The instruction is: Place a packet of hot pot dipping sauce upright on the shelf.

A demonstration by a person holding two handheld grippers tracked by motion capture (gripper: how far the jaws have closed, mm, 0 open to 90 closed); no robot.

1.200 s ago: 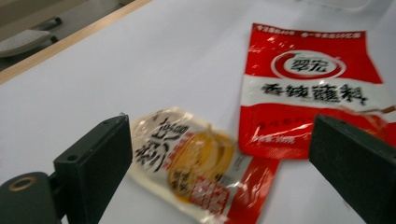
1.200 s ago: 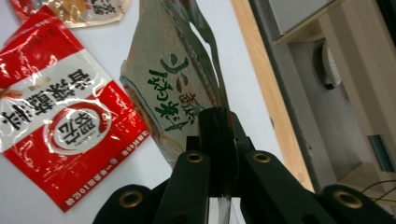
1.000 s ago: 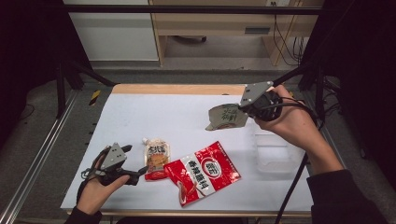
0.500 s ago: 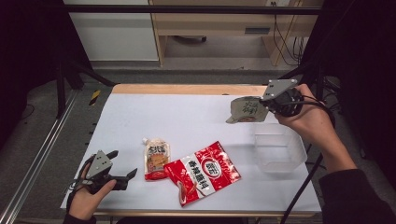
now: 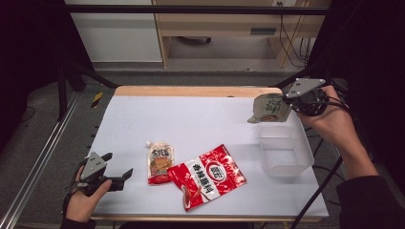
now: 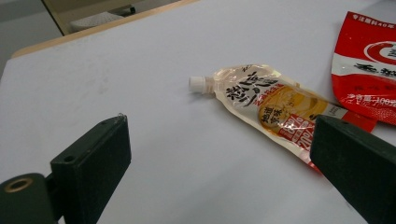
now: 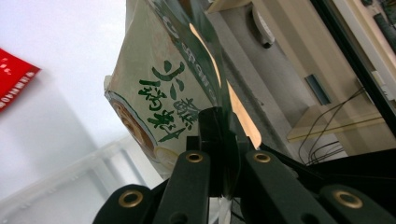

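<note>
White desk [image 5: 200,114]: right claw [image 5: 288,101] grips a green pouch [image 5: 269,109] above the clear bin's [image 5: 284,151] far edge. Next, likely lower and release inside. Left claw [image 5: 117,177] waits wide by the sachet [image 5: 160,161].

bench top [image 5: 200,114]: smooth matt white sheet, bare wood strip at its 12 o'clock edge
green pouch [image 7: 159,88]: glossy plastic film, creased, throwing bright glints
red bag [image 5: 206,175]: shiny crinkled foil-like plastic
spouted pouch [image 6: 266,105]: clear glossy plastic, white plastic cap
tub [image 5: 282,151]: translucent, frosted-looking plastic
fingers [image 6: 91,161]: matt black plastic, brass-coloured metal inserts
</note>
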